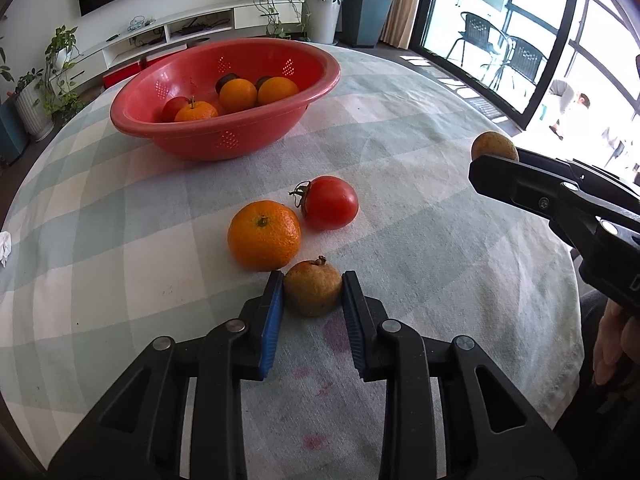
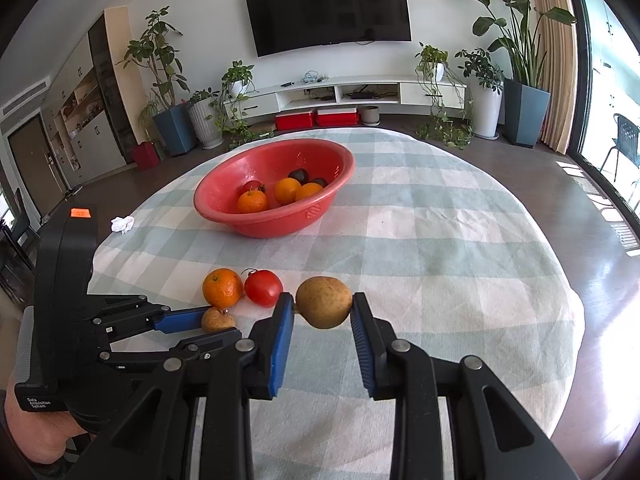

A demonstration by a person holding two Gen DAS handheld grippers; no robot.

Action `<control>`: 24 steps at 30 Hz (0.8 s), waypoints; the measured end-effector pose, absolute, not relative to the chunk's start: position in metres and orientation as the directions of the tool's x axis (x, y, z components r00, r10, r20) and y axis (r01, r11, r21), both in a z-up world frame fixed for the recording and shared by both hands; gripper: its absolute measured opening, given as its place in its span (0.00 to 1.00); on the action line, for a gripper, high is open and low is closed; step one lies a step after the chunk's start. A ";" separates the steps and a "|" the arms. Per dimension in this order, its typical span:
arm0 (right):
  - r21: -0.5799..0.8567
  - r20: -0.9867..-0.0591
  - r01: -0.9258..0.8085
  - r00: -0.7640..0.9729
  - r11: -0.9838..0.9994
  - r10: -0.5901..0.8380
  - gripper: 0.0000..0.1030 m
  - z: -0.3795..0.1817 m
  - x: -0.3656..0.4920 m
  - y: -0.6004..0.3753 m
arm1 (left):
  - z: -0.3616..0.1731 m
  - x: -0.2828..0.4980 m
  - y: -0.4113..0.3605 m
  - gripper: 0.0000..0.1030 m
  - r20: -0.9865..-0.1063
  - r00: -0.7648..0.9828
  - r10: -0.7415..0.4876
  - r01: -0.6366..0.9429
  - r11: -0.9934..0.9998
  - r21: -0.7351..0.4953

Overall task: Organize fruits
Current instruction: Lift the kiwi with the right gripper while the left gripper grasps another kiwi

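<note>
Both grippers were loaded. The left gripper [image 1: 313,292] pinched a small brown fruit [image 1: 313,288] that sat on the cloth [image 1: 420,184], its blue ribbed pads pressed against either flank, stem knob pointing up. The fruit touched an orange [image 1: 264,235] behind it, so a straight lift seemed the safer way clear. The right gripper [image 2: 322,312] pinched a larger tan fruit [image 2: 324,302] across its widest part and held it above the cloth, presumably ready to carry to the bowl [image 2: 216,208].

The bowl, red plastic with patches of drain holes in its wall, stood well beyond the loose fruit and already held several oranges, a tomato and two dark round fruits. A red tomato [image 1: 330,202] with a curled dry calyx lay just beside the loose orange.

Surfaces: both brown fruits looked dull, rough and speckled; the orange was pebbled and glossy; the tomato was smooth and taut. The cloth was a soft checked weave, wrinkled, with purplish stains near the left gripper. A crumpled white tissue [image 2: 122,224] lay near the table's edge.

Judgement: two fruits were in hand, two remained loose.
</note>
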State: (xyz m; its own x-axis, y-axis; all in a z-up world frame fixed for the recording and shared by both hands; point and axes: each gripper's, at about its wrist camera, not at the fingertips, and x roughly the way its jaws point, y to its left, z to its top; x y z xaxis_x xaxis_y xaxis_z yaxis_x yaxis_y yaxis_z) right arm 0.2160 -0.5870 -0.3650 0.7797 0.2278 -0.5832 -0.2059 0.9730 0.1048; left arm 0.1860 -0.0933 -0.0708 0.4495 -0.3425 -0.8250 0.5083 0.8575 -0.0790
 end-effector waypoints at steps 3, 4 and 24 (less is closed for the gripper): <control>0.103 -0.584 -0.208 0.779 0.973 0.229 0.31 -0.365 0.216 -0.587 | -0.070 0.184 -0.092 0.26 -0.820 0.453 -0.348 0.511 0.856 -0.081; 0.103 -0.584 -0.208 0.779 0.973 0.228 0.31 -0.365 0.216 -0.587 | -0.070 0.182 -0.091 0.26 -0.819 0.454 -0.350 0.512 0.855 -0.082; 0.104 -0.584 -0.222 0.775 0.970 0.240 0.31 -0.367 0.214 -0.583 | -0.013 0.186 -0.038 0.26 -0.750 0.538 -0.386 0.473 0.874 -0.110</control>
